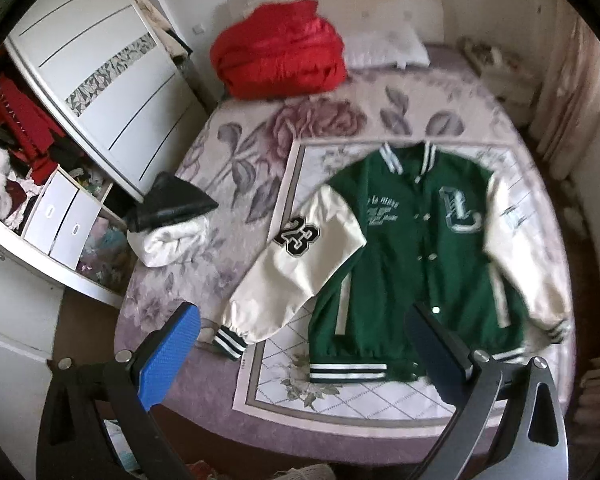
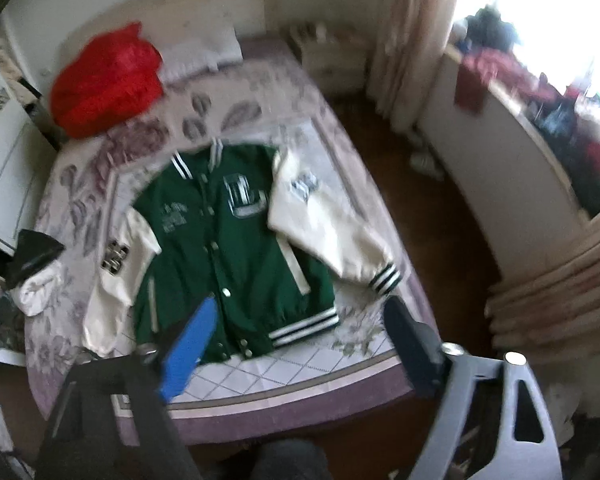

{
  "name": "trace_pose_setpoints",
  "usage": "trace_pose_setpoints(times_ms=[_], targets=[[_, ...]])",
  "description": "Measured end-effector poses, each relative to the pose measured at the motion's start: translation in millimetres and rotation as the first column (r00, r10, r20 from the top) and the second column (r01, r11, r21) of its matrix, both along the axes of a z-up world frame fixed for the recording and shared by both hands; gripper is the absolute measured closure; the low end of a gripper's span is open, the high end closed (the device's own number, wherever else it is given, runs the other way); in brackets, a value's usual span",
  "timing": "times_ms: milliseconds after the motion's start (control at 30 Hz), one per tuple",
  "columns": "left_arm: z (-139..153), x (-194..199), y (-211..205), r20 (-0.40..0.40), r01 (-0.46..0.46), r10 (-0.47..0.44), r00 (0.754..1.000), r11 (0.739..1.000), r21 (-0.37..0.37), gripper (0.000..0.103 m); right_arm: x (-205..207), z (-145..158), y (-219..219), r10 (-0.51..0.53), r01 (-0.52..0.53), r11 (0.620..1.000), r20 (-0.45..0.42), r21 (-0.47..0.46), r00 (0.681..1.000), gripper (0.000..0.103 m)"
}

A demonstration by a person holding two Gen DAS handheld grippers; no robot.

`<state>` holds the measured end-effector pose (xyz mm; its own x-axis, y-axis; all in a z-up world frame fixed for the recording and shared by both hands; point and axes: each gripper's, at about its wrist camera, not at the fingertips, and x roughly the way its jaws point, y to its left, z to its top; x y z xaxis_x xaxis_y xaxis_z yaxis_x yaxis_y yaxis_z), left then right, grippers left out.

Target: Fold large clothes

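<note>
A green varsity jacket (image 1: 416, 248) with cream sleeves lies flat, front up and buttoned, on the bed; it also shows in the right wrist view (image 2: 228, 248). Its sleeves spread out to both sides. My left gripper (image 1: 308, 356) is open and empty, held above the jacket's hem near the bed's front edge. My right gripper (image 2: 300, 344) is open and empty, also above the hem at the bed's front edge. Neither touches the jacket.
The bed (image 1: 340, 420) has a floral cover. A red bundle (image 1: 280, 48) and a pillow (image 1: 384, 50) lie at the head. A black and white garment (image 1: 168, 220) lies at the left edge. A wardrobe (image 1: 88, 80) stands left. Curtains (image 2: 412, 32) and a cluttered windowsill (image 2: 540, 112) are right.
</note>
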<state>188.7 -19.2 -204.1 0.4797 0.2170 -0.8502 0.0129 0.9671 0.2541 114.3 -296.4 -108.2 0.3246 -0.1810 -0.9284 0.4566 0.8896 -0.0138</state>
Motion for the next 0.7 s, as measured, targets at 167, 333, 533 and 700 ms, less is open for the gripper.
trace_pose_setpoints(times_ms=[167, 333, 533, 700], targets=[[-136, 41, -21, -0.119, -0.021, 0.033, 0.992, 0.995, 0.099, 0.000, 51, -181, -41, 0.001, 0.027, 0.985, -0.163, 0.169, 0.987, 0.020], [-268, 65, -20, -0.233, -0.032, 0.072, 0.970, 0.985, 0.168, 0.000, 95, -337, -28, 0.077, -0.027, 0.982, -0.261, 0.188, 0.962, 0.020], [-396, 82, -21, -0.350, -0.023, 0.081, 0.933, 0.986, 0.166, 0.000, 138, -466, 21, 0.186, -0.140, 0.979, -0.377, 0.145, 0.907, 0.038], [-410, 56, -27, -0.271, 0.018, 0.025, 0.962, 0.988, 0.155, 0.000, 135, -488, 35, 0.200, -0.168, 0.979, -0.424, 0.113, 0.883, 0.037]])
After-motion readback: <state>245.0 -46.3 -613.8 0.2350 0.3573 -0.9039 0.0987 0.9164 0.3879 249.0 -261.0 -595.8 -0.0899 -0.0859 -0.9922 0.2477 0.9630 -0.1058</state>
